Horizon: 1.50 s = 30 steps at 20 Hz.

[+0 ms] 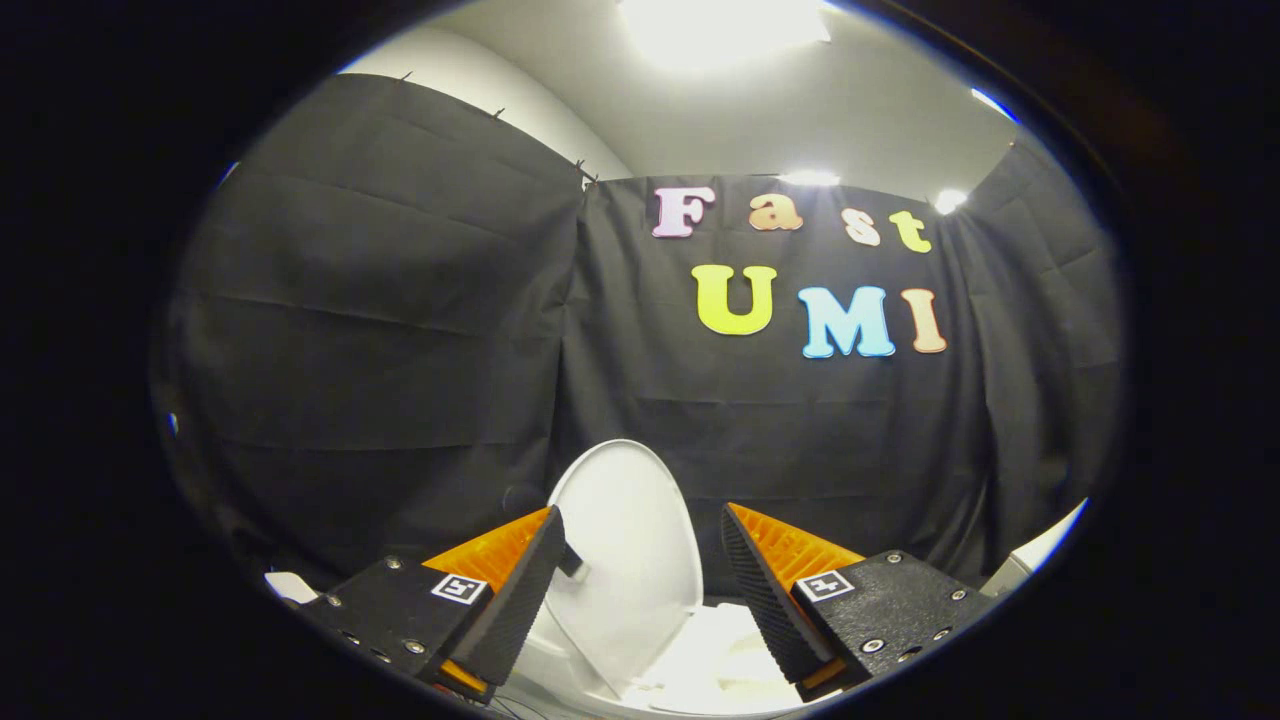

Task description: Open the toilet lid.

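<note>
Between the two fingers, from about six o'clock up toward twelve, the toilet lid stands raised, its rounded top against the black cloth wall and its lower end down by the pale bowl rim. The lid looks tilted rather than fully upright, leaning off toward eleven o'clock, though the fisheye bend makes the true angle hard to judge. The gripper is spread wide, with nothing clamped: the finger at eight o'clock lies close against the lid's edge, possibly touching it, while the finger at four o'clock stands clear with a gap between it and the lid.

By the look of things the lid is largely up, so the remaining risk is in the finish. If the lid has not passed its balance point or found something to rest on behind it, pulling the fingers away would let it fall and slam onto the seat. Whether anything backs it up is hidden by the lid itself. A sideways nudge from the eight o'clock finger could twist the lid on its hinge instead of pushing it back. With only one-sided contact at best, the smooth plastic could also slide off the finger.
</note>
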Tool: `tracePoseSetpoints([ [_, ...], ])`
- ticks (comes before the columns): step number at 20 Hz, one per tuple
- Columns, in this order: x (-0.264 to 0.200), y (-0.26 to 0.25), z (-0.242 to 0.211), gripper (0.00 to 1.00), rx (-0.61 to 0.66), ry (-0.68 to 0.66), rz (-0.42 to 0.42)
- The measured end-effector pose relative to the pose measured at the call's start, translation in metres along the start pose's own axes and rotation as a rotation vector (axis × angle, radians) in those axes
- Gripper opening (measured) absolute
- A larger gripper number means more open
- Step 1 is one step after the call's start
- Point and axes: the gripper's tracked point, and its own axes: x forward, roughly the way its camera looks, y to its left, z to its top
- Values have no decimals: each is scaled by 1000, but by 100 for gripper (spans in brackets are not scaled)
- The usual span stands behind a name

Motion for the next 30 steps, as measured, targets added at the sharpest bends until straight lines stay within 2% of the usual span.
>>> tracePoseSetpoints([
  [5,-28,-45,-10,96,-24,29,-68],
  [9,-63,-71,-5,96,-16,-5,-108],
  [12,-91,-96,-22,95,-6,-1,-162],
  [17,-131,-107,-39,95,28,-26,-191],
  [22,-153,-128,-60,95,27,-26,-260],
  [30,-159,-154,-94,95,68,7,-350],
])
